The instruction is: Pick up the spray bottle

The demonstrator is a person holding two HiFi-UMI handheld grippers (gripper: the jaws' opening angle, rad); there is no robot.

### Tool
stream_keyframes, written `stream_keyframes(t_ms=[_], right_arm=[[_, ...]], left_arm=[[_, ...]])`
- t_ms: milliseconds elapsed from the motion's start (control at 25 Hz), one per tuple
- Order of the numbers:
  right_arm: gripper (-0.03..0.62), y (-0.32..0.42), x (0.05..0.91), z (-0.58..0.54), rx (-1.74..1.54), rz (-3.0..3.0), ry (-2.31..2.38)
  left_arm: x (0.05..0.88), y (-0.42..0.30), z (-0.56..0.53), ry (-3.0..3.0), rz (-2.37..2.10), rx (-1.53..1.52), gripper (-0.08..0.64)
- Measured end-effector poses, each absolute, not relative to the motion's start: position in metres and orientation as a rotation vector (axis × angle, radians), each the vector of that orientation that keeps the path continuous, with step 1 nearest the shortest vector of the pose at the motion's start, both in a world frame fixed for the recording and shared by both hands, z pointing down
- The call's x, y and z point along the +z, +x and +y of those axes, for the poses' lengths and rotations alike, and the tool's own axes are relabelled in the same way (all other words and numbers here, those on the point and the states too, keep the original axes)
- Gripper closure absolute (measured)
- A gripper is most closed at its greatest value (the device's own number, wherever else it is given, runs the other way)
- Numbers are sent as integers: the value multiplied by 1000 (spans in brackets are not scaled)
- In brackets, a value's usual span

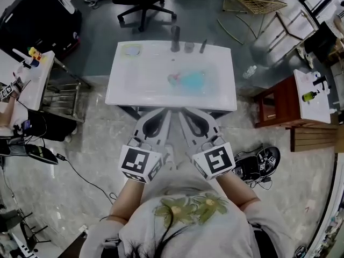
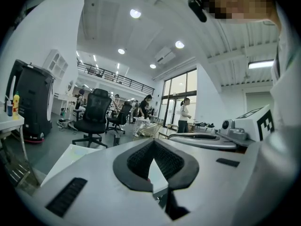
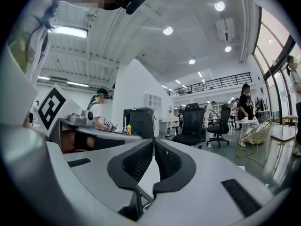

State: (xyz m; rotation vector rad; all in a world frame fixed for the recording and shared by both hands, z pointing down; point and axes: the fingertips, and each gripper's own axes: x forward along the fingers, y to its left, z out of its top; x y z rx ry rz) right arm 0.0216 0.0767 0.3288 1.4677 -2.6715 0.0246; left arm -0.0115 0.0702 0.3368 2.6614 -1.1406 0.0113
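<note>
The spray bottle [image 1: 191, 80], turquoise with a pinkish head, lies on its side in the middle of the white table [image 1: 123, 90]. My left gripper [image 1: 167, 112] and right gripper [image 1: 182, 112] hover side by side over the table's near edge, pointing at it, well short of the bottle. In the left gripper view the left gripper [image 2: 153, 143] has its dark pads meeting at the tip, with nothing between them. The right gripper [image 3: 154, 143] looks the same in the right gripper view. Neither gripper view shows the bottle.
At the table's far edge stand a dark cylinder [image 1: 175, 38], a small glass [image 1: 189, 47], a dark stick-like item [image 1: 203, 46] and a round pale dish [image 1: 130, 50]. An office chair [image 1: 142, 4] stands behind. A brown cabinet [image 1: 275, 107] is at the right.
</note>
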Motion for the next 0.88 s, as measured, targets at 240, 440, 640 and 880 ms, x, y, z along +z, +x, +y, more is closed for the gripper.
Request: stream_keyframes(t_ms=[240,440,640,880], right_arm=[[566,15,333,61,36,-2641,1477],[566,22,344,50,37,-2585,1486],[566,28,357,35,9,-2524,1465],[566,28,375,14,23,-2475,1413]], left_arm=[[340,-19,52,2676,-1121,20,552],[345,-19,43,2670,-1110,24,552],[356,-22,30,2644,-1112,35,552],[370,-24,10,2614,-1113,49,552]])
